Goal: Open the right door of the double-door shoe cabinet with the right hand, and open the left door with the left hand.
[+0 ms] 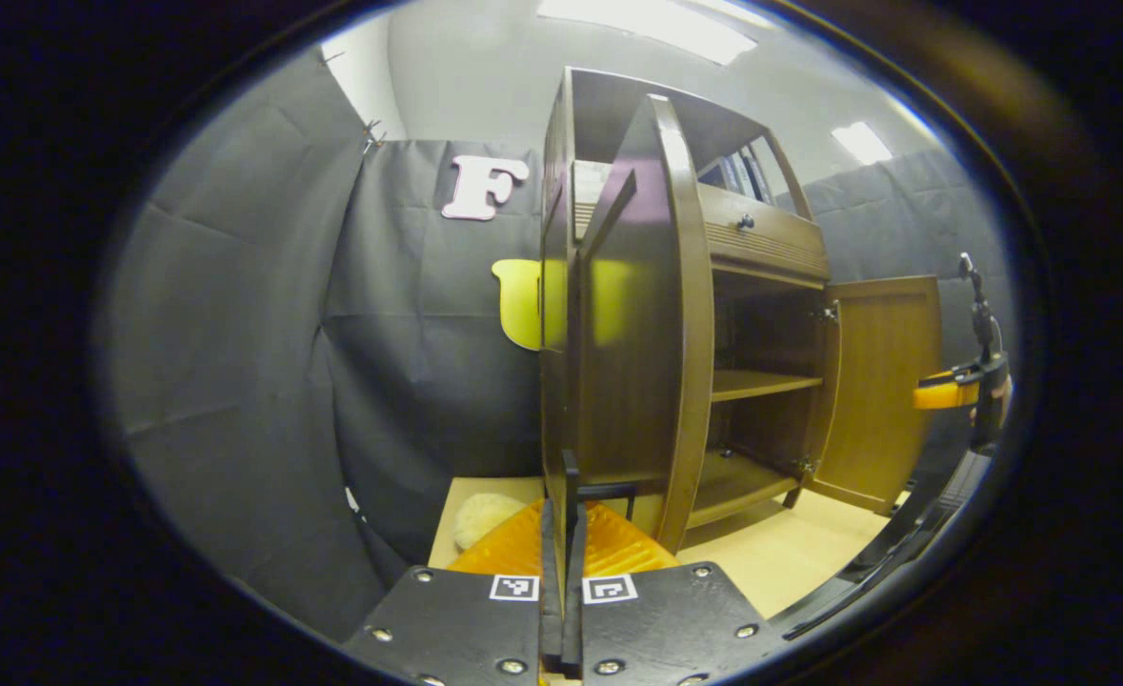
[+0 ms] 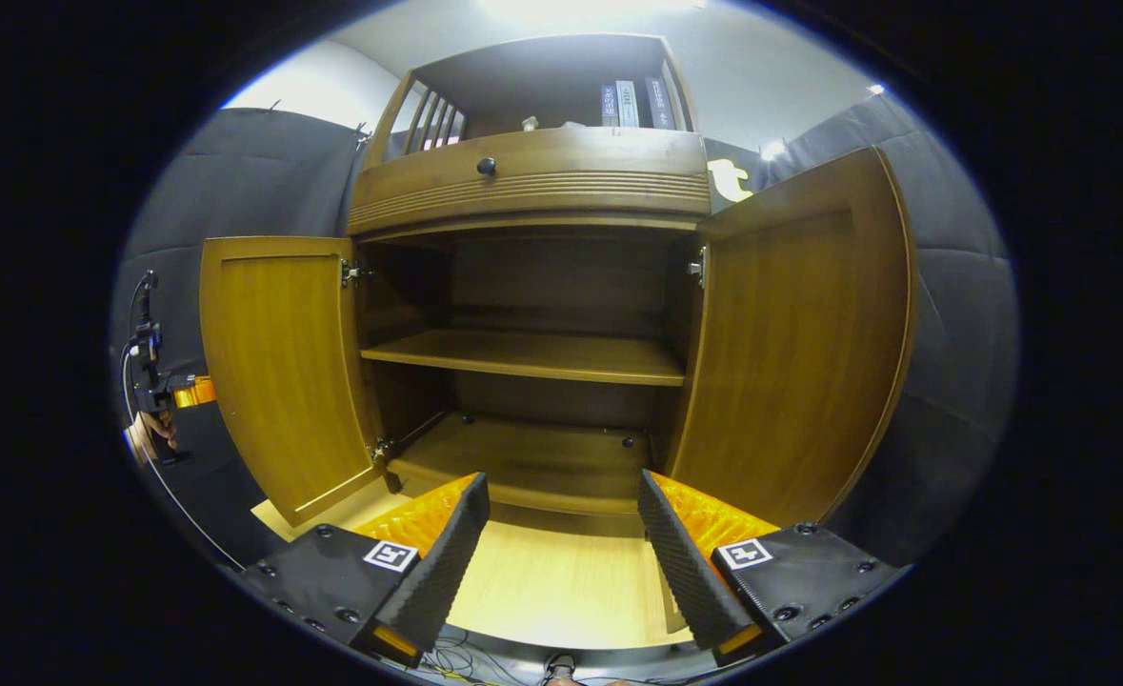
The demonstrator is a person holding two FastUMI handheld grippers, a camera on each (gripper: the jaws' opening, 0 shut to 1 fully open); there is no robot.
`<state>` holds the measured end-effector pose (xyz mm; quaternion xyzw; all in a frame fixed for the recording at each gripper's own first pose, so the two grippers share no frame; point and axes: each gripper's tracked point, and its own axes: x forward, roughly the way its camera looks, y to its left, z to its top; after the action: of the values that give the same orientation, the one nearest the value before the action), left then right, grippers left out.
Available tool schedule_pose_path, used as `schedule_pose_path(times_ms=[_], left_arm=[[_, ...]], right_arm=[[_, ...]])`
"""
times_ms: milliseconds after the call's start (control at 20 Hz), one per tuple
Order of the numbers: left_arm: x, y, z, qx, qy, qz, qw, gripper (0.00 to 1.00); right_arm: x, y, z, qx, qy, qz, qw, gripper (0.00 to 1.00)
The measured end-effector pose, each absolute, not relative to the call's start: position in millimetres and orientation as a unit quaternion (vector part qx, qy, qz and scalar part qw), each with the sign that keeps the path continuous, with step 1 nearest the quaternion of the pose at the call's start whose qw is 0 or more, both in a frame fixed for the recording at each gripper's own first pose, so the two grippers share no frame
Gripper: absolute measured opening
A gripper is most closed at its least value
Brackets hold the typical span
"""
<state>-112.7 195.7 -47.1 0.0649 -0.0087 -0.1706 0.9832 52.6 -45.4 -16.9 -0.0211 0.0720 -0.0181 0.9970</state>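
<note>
Brown wooden left cabinet door (image 1: pixel 642 314) stands edge-on directly ahead of the closed left gripper (image 1: pixel 571 534), apparently pinching its handle; right gripper (image 2: pixel 561 543) gapes empty.

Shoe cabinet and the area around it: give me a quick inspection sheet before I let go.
Surface: pale wooden floor board under the cabinet, bare in front.
Job's things: shoe cabinet; left door and right door both swung open; shelves hold nothing.
Clutter: books in the top compartment; white fluffy thing on the floor beside the cabinet.
Grippers: left gripper shut on the left door's handle; right gripper open, clear of the doors.
Cables: wires at the floor's near edge.
Surroundings: black cloth walls, ceiling lights.
</note>
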Motion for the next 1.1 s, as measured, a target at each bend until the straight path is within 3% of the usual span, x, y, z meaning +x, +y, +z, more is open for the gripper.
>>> schedule_pose_path(times_ms=[350,600,1100], left_arm=[[-121.8,197.7,-40.1,0.069,0.005,-0.154,0.986,0.02],[-182.4,202.0,-38.8,0.021,-0.004,-0.103,0.994,0.02],[-289.0,102.4,30.9,-0.006,-0.078,-0.054,0.995,0.02]], right_arm=[[53.2,-62.7,-10.6,-0.007,0.062,-0.039,0.997,0.97],[46.0,-52.6,-47.0,0.022,0.104,-0.013,0.994,0.98],[26.9,-65.0,-27.4,0.017,0.068,0.036,0.997,0.97]])
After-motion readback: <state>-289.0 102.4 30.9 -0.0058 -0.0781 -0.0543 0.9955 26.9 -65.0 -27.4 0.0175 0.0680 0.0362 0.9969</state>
